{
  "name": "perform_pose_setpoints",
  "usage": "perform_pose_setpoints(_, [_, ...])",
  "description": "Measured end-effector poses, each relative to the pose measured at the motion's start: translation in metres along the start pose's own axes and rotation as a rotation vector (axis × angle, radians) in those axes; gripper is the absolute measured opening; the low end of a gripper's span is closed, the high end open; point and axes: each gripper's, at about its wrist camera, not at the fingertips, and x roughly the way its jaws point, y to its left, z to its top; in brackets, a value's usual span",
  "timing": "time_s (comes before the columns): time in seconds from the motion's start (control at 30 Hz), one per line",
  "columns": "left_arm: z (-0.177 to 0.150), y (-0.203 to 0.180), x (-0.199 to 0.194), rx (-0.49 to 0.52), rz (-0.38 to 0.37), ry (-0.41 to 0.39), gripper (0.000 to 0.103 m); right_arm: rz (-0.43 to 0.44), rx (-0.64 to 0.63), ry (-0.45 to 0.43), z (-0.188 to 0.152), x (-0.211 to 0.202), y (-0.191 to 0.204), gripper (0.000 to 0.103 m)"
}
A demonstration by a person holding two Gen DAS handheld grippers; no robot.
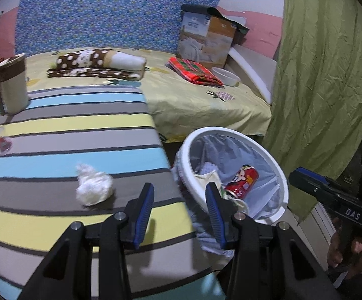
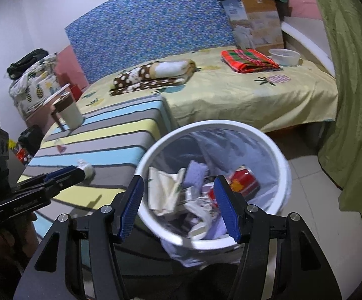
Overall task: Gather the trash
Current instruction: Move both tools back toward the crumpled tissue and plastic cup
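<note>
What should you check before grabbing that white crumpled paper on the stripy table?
1. Left gripper jaws open with nothing between them: ok.
2. Right gripper jaws open with nothing between them: ok.
3. Crumpled paper lies free on the striped table, nothing on top of it: ok.
4. Trash bin stands open beside the table, bag in place: ok.
5. Room left in the bin above the red can and wrappers: ok.
6. Small clear wrapper farther back is also trash: cannot tell.

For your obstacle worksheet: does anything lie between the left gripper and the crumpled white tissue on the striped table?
Nothing visible does. The left gripper, open and empty, faces bare striped table up to the tissue.
</note>
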Motion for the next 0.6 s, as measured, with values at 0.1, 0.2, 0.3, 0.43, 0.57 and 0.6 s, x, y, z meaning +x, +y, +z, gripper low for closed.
perform_pose_setpoints(0.1, [-0.004, 0.012, -0.009, -0.018, 0.023, -0.013, 0.045, 0.038, -0.022, 0.004, -0.002, 0.003, 0.014, 0.06])
perform_pose_setpoints(0.2, [-0.01, 0.022, -0.019, -0.027, 0.049, -0.027, 0.045, 0.071, -0.041, 0.013, -0.003, 0.008, 0.026, 0.06])
perform_pose_setpoints(0.3, [-0.014, 0.033, -0.027, -0.045, 0.077, -0.038, 0.045, 0.1, -0.062, 0.025, -0.004, 0.012, 0.037, 0.06])
perform_pose_setpoints(0.43, [-0.019, 0.049, -0.036, -0.073, 0.111, -0.049, 0.045, 0.139, -0.086, 0.042, -0.006, 0.018, 0.052, 0.06])
perform_pose_setpoints(0.57, [-0.024, 0.065, -0.042, -0.097, 0.143, -0.053, 0.045, 0.166, -0.117, 0.059, -0.006, 0.025, 0.068, 0.06])
perform_pose_setpoints(0.6, [-0.025, 0.068, -0.043, -0.103, 0.15, -0.054, 0.045, 0.174, -0.125, 0.065, -0.006, 0.028, 0.072, 0.06])
